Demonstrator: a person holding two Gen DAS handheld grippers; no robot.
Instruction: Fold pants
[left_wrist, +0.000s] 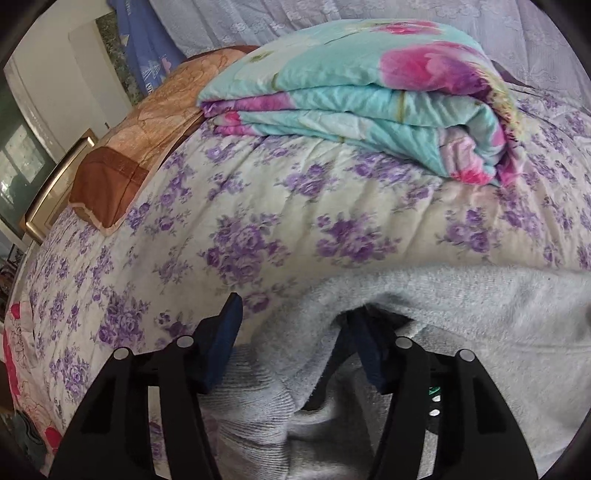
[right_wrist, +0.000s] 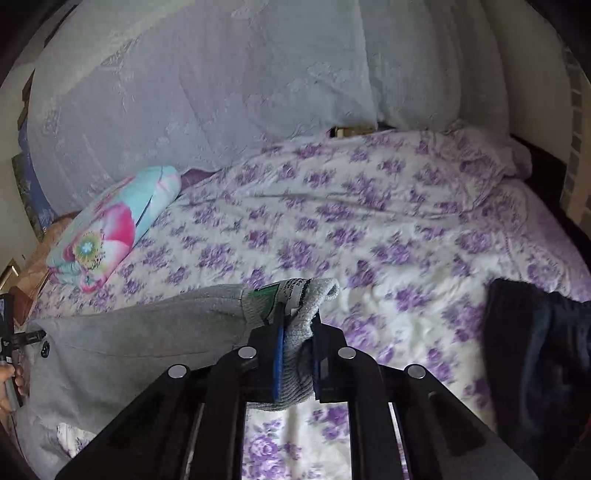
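Observation:
The grey pants (right_wrist: 122, 332) lie across the bed with the purple-flowered cover (right_wrist: 369, 221). In the right wrist view my right gripper (right_wrist: 297, 317) is shut on the ribbed waistband end with its printed label and holds it just above the cover. In the left wrist view the pants (left_wrist: 461, 317) fill the lower right with the fleece inside showing. My left gripper (left_wrist: 295, 314) stands wide open around a ribbed cuff; its left finger (left_wrist: 225, 328) is bare, and its right finger is tucked under a fold of the fabric.
A folded turquoise and pink quilt (left_wrist: 362, 107) lies at the far side of the bed, also in the right wrist view (right_wrist: 110, 229). A brown blanket (left_wrist: 140, 147) sits left of it. A dark garment (right_wrist: 535, 362) lies at the right. A lace curtain (right_wrist: 221, 81) hangs behind.

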